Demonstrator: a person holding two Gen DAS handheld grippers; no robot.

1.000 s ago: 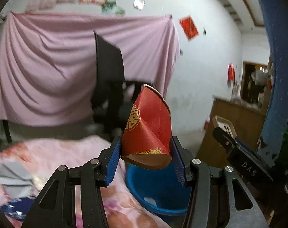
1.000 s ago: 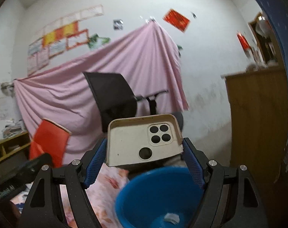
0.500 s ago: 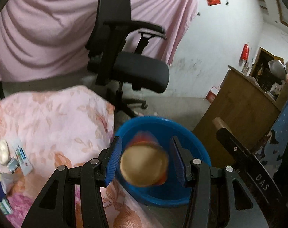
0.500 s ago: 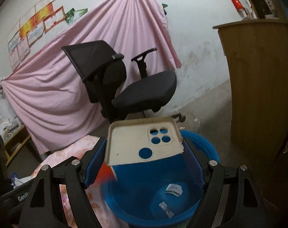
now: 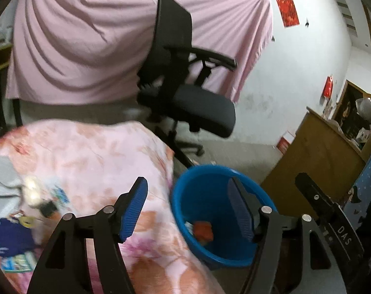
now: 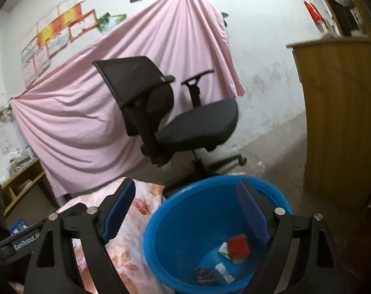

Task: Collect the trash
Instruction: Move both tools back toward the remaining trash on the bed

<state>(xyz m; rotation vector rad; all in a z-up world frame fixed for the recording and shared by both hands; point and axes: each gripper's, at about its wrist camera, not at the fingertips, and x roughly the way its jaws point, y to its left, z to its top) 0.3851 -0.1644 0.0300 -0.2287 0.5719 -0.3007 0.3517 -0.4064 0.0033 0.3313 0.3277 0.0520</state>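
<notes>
Standing on the floor just ahead of and below both grippers, the blue bucket [image 6: 161, 240] holds the trash: a red paper cup [image 6: 239, 246] lying at the bottom, with small wrappers [image 6: 224, 272] and scraps near it. In the left wrist view the cup [image 5: 203, 230] shows between the fingers, deep inside the bucket [image 5: 185, 196]. The left gripper [image 5: 189, 210] tilts downward, its jaws opening with nothing between the pads. The right gripper [image 6: 185, 214] hangs over the bucket's mouth, jaws likewise opening and empty.

Blue bucket [image 6: 158, 235], red cup [image 6: 238, 246], pink floral cloth [image 5: 92, 161], black chair [image 6: 185, 122]
</notes>
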